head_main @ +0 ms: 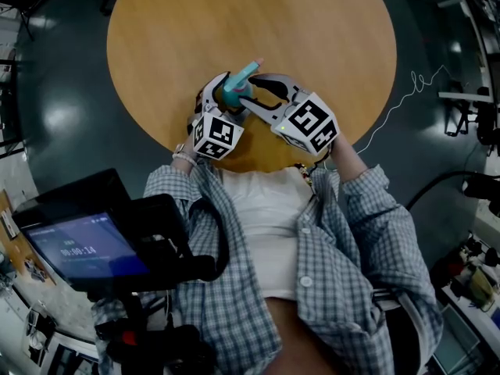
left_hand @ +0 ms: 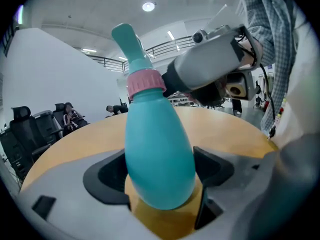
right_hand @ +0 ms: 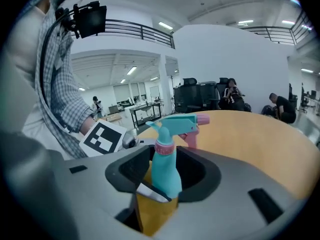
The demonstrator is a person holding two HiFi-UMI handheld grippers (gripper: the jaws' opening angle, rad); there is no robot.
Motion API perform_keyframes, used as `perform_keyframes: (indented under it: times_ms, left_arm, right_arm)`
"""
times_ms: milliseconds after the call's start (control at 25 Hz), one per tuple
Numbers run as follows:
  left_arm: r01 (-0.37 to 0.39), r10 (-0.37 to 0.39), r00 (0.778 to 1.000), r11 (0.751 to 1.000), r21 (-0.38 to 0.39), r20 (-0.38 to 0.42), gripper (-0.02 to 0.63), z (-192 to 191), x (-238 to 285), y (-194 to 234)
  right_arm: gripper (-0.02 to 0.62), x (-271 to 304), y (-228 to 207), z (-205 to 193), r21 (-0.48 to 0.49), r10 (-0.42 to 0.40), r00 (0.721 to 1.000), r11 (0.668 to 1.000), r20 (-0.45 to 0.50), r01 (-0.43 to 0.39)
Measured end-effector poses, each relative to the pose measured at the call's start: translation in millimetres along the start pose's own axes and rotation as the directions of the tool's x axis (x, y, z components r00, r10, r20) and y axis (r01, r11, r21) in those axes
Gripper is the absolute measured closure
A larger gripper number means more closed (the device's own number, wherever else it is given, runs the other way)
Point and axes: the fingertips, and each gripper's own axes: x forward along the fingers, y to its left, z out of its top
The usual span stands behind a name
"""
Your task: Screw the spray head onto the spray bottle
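A teal spray bottle point(head_main: 238, 80) leans over the near part of the round wooden table point(head_main: 312, 37). Its teal spray head point(right_hand: 180, 124) with a pink nozzle and trigger sits on the neck over a pink collar point(left_hand: 145, 83). My left gripper point(left_hand: 160, 179) is shut on the bottle's wide body point(left_hand: 157, 154), both pads against it. In the right gripper view the right gripper point(right_hand: 162, 176) stands open around the upper body point(right_hand: 166, 171), with a gap on each side. From the left gripper view its grey jaw tips point(left_hand: 210, 69) sit right beside the collar.
The table's near edge point(head_main: 258, 162) is just below both grippers, by the person's checked shirt. A device with a lit screen point(head_main: 86, 244) is at lower left. A white cable point(head_main: 406, 92) lies on the dark floor at right. Office chairs and seated people point(right_hand: 232, 96) are beyond the table.
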Motion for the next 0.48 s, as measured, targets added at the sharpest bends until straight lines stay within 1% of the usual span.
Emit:
perform_keyframes:
  times_ms: [40,80,120,240,400,480]
  left_arm:
    - [-0.001,0.001,1.0,1.0,-0.001,0.0,0.213,0.0,0.1,-0.2]
    - [-0.003,0.003,1.0,1.0,-0.003,0.001,0.213,0.1,0.2,-0.1]
    - [-0.005,0.005,1.0,1.0,-0.004,0.001,0.213,0.3,0.2,0.1]
    - [-0.022,0.022,1.0,1.0,-0.004,0.001,0.213,0.5,-0.3,0.9]
    - [-0.07,0.07,0.998,0.997,-0.019,0.0,0.213,1.0,-0.7,2.4]
    - [-0.082,0.082,0.997,0.996,-0.021,-0.001,0.213,0.7,-0.7,3.2]
  right_arm:
    - [0.443,1.5,-1.4,0.7,0.015,-0.008,1.0,1.0,0.011,0.008]
    - [0.486,2.4,-2.4,1.7,0.026,-0.021,1.0,0.999,0.021,0.02]
    - [0.492,2.6,-3.0,2.4,0.031,-0.038,0.999,0.999,0.03,0.037]
    - [0.5,1.3,-1.9,2.5,0.051,-0.115,0.992,0.992,0.05,0.113]
    - [0.505,0.8,0.6,1.7,0.107,-0.252,0.965,0.964,0.067,0.244]
    - [0.505,1.4,1.5,2.1,0.1,-0.283,0.957,0.956,0.069,0.275]
